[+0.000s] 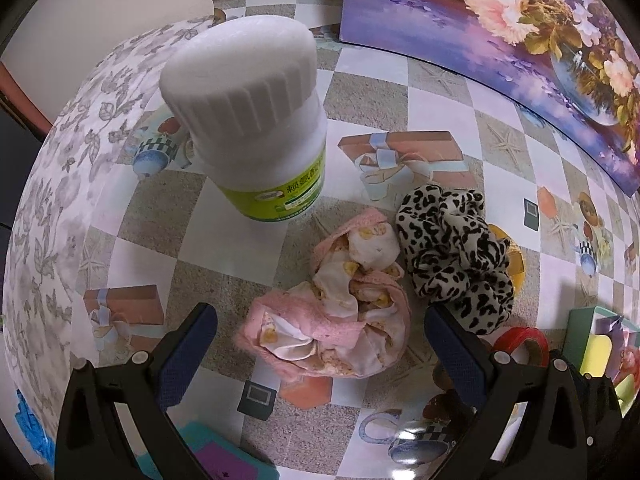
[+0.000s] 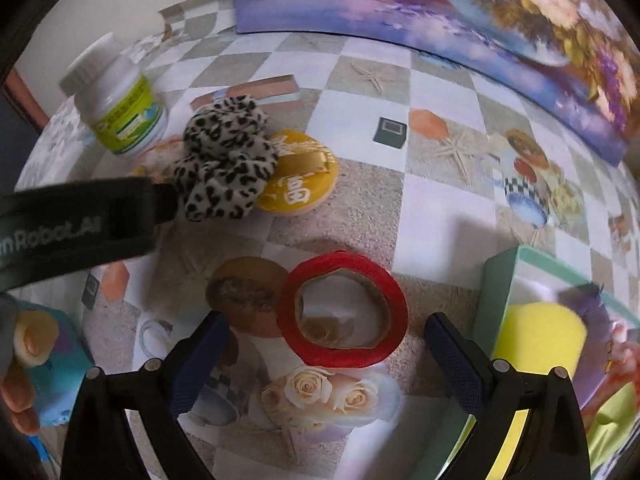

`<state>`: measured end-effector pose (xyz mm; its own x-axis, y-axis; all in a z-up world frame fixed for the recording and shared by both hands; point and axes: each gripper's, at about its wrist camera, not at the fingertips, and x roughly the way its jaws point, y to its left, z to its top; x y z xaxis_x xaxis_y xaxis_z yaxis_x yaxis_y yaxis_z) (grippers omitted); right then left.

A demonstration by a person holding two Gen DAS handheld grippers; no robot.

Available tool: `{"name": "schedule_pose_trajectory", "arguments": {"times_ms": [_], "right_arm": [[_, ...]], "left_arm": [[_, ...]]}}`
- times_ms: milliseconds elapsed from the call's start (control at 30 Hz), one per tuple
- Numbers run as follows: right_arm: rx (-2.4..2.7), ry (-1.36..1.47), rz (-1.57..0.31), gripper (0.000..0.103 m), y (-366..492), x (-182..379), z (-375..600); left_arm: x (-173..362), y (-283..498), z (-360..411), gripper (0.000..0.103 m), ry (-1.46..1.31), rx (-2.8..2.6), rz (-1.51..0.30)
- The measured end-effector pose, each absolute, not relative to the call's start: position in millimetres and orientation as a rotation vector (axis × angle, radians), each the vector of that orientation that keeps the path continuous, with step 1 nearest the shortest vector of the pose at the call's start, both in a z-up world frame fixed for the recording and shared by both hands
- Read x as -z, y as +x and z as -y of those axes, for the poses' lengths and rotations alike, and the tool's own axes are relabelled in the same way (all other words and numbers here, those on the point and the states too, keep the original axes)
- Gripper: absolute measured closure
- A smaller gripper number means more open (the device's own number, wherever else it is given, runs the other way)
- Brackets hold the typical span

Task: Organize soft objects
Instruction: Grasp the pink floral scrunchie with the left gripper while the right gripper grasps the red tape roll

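Pink cloth bundle [image 1: 332, 316] | between fingers of left hand-held gripper [image 1: 320, 336] (spread wide, untouched) | right hand-held gripper [image 2: 326, 344] also agape

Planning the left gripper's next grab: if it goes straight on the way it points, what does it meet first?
Most likely the pink scrunchie, lying between the open left gripper fingers. The leopard scrunchie sits further right.

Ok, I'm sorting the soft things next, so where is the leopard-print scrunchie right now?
The leopard-print scrunchie lies on the table right of the pink scrunchie, touching it, and partly overlaps a yellow disc; the white bottle stands to its left in the right wrist view.
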<state>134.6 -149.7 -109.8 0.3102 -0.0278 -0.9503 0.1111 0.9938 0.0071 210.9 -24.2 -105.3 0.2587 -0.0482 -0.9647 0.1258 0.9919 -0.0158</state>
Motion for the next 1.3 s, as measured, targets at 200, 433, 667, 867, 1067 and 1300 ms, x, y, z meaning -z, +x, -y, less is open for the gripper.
{"name": "schedule_pose_trajectory", "arguments": {"times_ms": [200,433,667,867,1067,1300], "right_arm": [[0.086,0.059,-1.261,0.000,135,113,143],[0.104,0.068,-1.241,0.000,127,113,134],[0.095,0.068,-1.243,0.000,119,117,132],[0.094,0.055,-1.220,0.014,126,108,139],[0.108,0.077,-1.211,0.043,125,98,150],[0.087,0.121,-1.199,0.043,124,91,160]], "left_arm": [[110,209,30,0.000,0.087,0.124,-1.321],[118,206,36,0.000,0.087,0.138,-1.345],[125,208,44,0.000,0.090,0.138,-1.355],[129,209,43,0.019,0.082,0.134,-1.356],[125,211,38,0.054,0.069,0.124,-1.332],[118,215,29,0.076,0.020,0.123,-1.321]]}}
